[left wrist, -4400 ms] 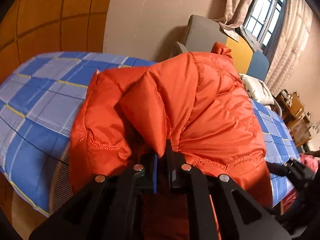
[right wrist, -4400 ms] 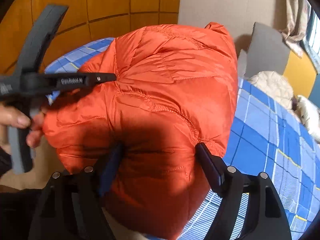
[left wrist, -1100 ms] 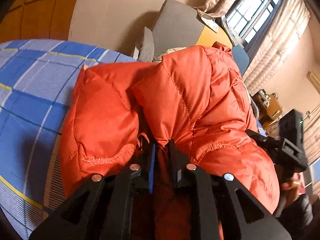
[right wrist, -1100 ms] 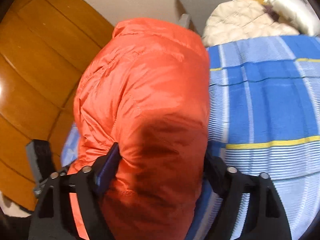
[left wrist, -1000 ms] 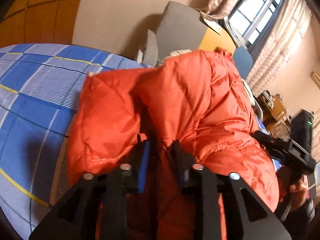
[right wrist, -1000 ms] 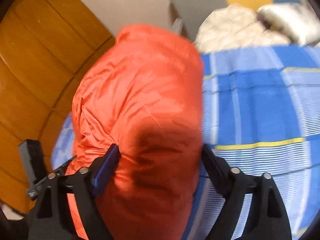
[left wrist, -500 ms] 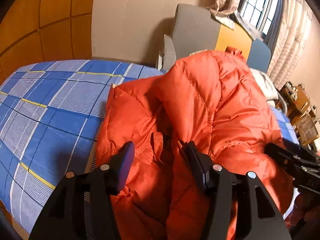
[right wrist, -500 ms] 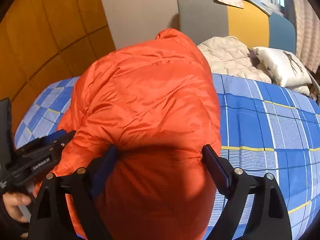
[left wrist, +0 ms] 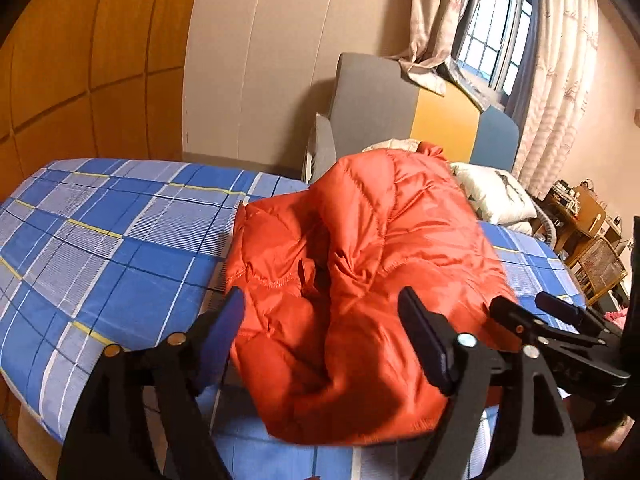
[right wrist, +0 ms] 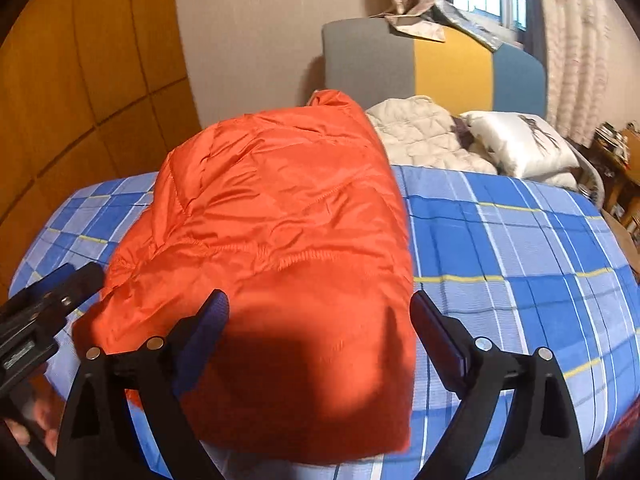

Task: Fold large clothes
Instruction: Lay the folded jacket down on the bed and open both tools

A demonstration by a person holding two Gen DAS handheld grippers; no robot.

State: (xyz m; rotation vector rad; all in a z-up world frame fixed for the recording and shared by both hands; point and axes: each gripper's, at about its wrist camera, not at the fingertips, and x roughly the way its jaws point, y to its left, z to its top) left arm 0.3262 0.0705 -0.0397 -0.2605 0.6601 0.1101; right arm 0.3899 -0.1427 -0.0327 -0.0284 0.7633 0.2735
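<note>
Orange puffer jacket (left wrist: 360, 280) lies folded in a bundle on the bed (left wrist: 120, 240), near its front edge. Left wrist view: left hand-held gripper (left wrist: 320, 332) jaws have just been opening, now spread; jacket between them but pads off the fabric, probably a release after the fold.

Right wrist view: jacket (right wrist: 280, 220) w/ smooth side up; right hand-held gripper (right wrist: 320, 328) also just opening, spread wide either side, no pinch. Left tool (right wrist: 44, 304) at bed's left edge.

Black hand-held gripper (left wrist: 320, 328) w/ blue pads (left wrist: 222, 336), silver screws.
</note>
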